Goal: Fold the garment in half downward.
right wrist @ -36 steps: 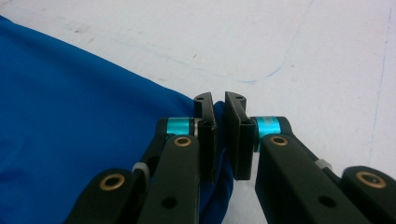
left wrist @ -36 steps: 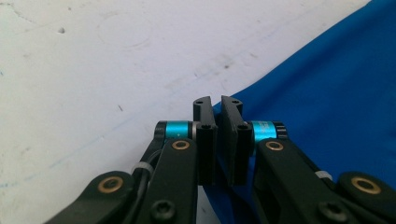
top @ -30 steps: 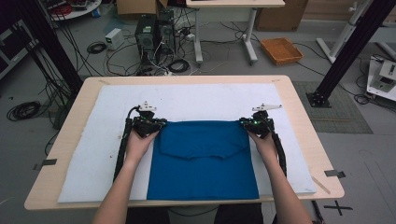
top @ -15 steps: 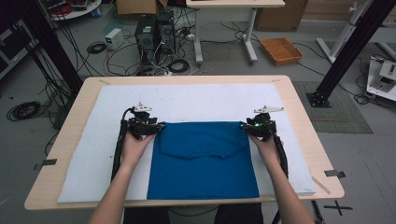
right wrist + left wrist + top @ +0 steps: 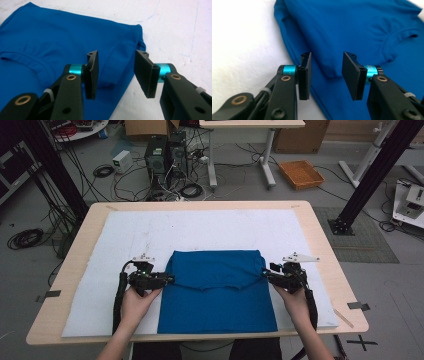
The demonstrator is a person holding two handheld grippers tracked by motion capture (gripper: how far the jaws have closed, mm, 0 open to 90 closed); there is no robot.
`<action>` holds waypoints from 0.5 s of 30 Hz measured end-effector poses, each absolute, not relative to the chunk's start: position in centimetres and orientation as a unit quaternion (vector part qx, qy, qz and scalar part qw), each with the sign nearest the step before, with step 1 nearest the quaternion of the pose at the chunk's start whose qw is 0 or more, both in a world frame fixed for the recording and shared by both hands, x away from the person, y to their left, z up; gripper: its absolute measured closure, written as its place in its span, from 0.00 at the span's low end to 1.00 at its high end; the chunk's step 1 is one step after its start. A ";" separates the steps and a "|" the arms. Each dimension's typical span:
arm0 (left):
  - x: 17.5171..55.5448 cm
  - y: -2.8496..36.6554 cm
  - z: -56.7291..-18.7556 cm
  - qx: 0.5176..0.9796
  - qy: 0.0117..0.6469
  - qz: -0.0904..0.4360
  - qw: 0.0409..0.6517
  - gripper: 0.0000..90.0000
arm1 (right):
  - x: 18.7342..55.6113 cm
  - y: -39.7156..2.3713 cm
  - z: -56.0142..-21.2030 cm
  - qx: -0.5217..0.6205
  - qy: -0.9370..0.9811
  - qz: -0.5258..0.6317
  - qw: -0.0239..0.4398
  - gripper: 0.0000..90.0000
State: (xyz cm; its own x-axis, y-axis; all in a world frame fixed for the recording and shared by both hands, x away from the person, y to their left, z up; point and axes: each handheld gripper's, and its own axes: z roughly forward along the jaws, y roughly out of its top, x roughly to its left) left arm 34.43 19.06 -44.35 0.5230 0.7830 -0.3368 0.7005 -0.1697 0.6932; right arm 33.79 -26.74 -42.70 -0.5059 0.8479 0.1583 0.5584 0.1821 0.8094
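A blue shirt point(image 5: 220, 307) lies folded on the white mat point(image 5: 200, 227), its top part turned down so the collar point(image 5: 210, 286) faces me. My left gripper point(image 5: 169, 280) sits at the shirt's left edge, level with the flap's lower corner. In the left gripper view the shirt point(image 5: 352, 25) runs under the left gripper point(image 5: 327, 55), whose jaws stand open around the flap's corner without touching it. My right gripper point(image 5: 265, 272) sits at the right edge. In the right gripper view the right gripper point(image 5: 117, 53) is open over the shirt point(image 5: 50, 37) at its folded right corner.
The mat covers most of the wooden table point(image 5: 322, 245), with bare white room behind and beside the shirt. Beyond the table, on the floor, are computer towers point(image 5: 165, 155), cables, an orange tray point(image 5: 301, 173) and black frame posts point(image 5: 372, 170).
Both grippers have moved toward me along the shirt's side edges, from its far corners to the lower corners of the folded flap. The shirt has kept its shape.
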 end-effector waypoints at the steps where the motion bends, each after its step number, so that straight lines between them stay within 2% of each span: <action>1: 34.5 19.0 -44.4 0.762 0.487 0.047 0.423 0.68 | 33.8 -26.7 -42.7 0.468 0.751 0.435 0.166 0.62; 8: 34.5 18.5 -44.4 0.763 0.484 0.046 0.427 0.79 | 33.7 -26.6 -43.1 0.469 0.752 0.434 0.161 0.64; 15: 34.5 18.2 -44.4 0.767 0.477 0.052 0.426 0.92 | 34.2 -27.2 -43.6 0.506 0.729 0.442 0.128 0.68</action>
State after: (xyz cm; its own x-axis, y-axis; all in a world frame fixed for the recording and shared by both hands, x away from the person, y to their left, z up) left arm 34.47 18.23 -44.40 0.5393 0.7759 -0.3273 0.6874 -0.1811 0.7033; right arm 34.19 -27.21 -43.59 -0.4555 0.8510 0.2614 0.6250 0.0966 0.7747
